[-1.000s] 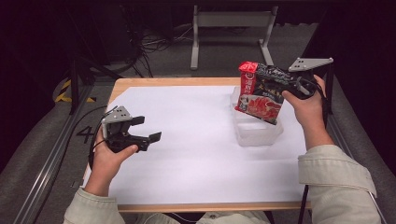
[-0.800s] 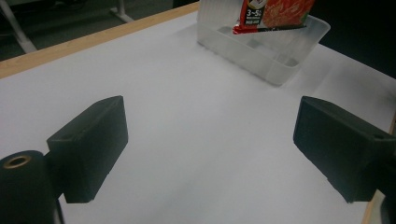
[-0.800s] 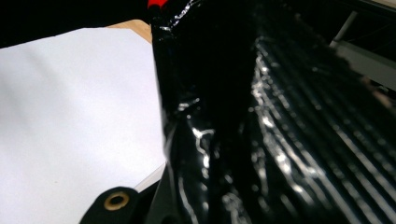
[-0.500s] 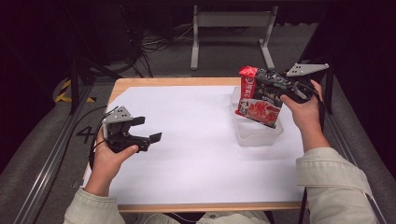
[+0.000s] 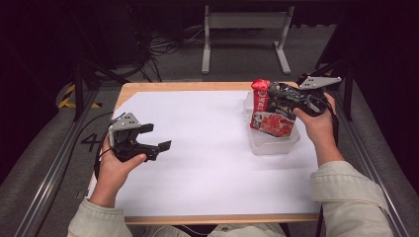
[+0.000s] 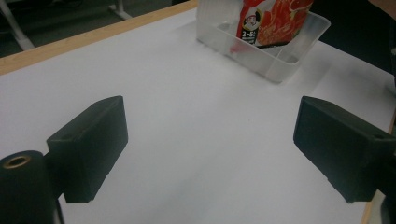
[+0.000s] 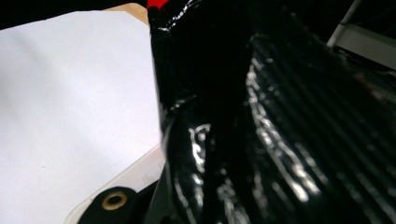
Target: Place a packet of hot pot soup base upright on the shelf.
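Observation:
A red snack bag [image 5: 272, 121] with a black glossy back stands upright, its lower end inside a clear plastic container [image 5: 274, 146] at the table's right. My right gripper [image 5: 271, 93] is shut on the bag's top edge, held by a hand from the right. The bag's shiny black side [image 7: 261, 116] sits right in front of the right gripper view. My left gripper [image 5: 159, 136] hovers over the left of the white table [image 5: 207, 168], open and holding nothing. Past its wide-apart jaws, the left gripper view [image 6: 210, 149] looks toward the bag [image 6: 275, 21] and container [image 6: 280, 65].
White paper covers the wooden tabletop [image 5: 178, 86]. Beyond the far edge stand a metal frame [image 5: 244, 29] and cables on a dark floor. A rail [image 5: 54, 182] runs along the left side.
The right gripper has lowered the bag a little, deeper into the container. The left gripper has stayed where it was.

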